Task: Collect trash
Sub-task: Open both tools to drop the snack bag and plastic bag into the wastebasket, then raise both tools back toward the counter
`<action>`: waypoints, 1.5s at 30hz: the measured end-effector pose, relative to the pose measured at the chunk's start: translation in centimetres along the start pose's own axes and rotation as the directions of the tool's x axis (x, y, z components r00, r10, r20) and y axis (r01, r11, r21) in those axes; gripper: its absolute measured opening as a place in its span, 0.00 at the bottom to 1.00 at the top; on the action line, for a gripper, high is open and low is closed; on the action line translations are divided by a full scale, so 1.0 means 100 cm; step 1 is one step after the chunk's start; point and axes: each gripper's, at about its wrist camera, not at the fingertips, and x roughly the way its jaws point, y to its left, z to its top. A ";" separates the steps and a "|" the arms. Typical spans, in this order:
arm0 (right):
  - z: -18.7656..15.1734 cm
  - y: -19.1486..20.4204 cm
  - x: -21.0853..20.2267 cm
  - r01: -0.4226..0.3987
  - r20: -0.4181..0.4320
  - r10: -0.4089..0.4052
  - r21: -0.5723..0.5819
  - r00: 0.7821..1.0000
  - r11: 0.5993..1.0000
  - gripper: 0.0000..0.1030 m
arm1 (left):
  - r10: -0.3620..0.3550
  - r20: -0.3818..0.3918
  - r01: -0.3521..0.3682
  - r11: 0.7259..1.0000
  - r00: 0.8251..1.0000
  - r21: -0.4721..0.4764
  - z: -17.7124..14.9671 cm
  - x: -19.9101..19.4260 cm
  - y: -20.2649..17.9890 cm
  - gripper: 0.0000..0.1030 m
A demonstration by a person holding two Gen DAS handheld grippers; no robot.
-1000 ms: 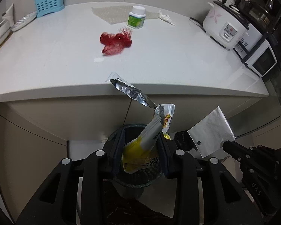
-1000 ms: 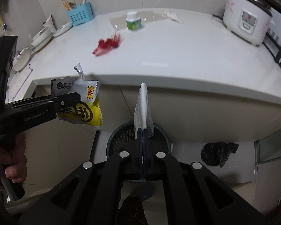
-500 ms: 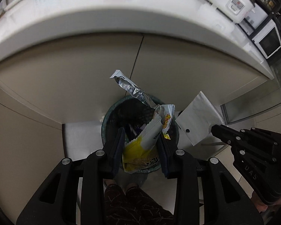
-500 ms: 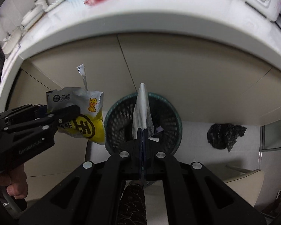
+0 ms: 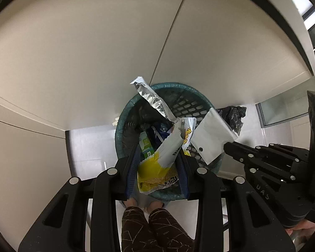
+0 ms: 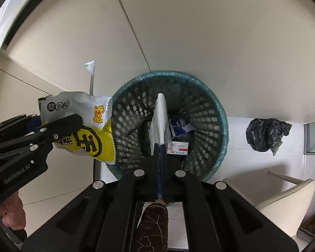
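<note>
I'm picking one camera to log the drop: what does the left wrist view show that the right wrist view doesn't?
Only the left wrist view shows the white packet broadside.

Only the right wrist view shows the snack bag face, a pale chair, and the right gripper edge-on.

Both show the green bin, left gripper, and black bag.

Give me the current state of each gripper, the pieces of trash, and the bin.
left gripper: shut on yellow snack bag
yellow snack bag: torn open, held above the bin
right gripper: shut on white bag
white bag: flat, held over the bin
waste bin: upright, trash inside
black bag: crumpled on floor
</note>
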 end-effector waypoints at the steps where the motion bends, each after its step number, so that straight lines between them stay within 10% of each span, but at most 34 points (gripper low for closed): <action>1: 0.000 0.000 0.003 -0.005 -0.002 0.005 0.003 1.000 1.000 0.03 | 0.001 -0.004 -0.001 1.000 1.000 0.002 -0.001 0.004 0.001 0.32; 5: -0.001 -0.001 0.013 -0.021 -0.008 0.021 0.016 1.000 1.000 0.09 | 0.004 -0.021 -0.004 1.000 1.000 0.000 -0.005 0.014 0.002 0.32; 7: 0.000 -0.004 0.010 -0.024 0.006 0.023 0.023 1.000 0.999 0.35 | 0.006 -0.025 -0.006 1.000 1.000 -0.001 -0.005 0.018 0.002 0.32; 18: -0.005 -0.029 -0.017 0.003 0.067 -0.008 0.083 0.998 0.997 0.81 | 0.013 -0.050 -0.012 1.000 0.999 0.010 -0.002 0.032 0.002 0.32; 29: -0.019 -0.066 -0.047 0.052 0.091 -0.065 0.145 0.994 0.988 0.87 | 0.010 -0.087 -0.006 0.999 0.996 0.046 -0.001 0.056 -0.023 0.35; 45: -0.023 -0.074 -0.089 0.075 0.131 -0.093 0.138 0.987 0.988 0.87 | 0.030 -0.021 -0.029 0.999 0.999 0.022 0.009 0.024 -0.039 0.87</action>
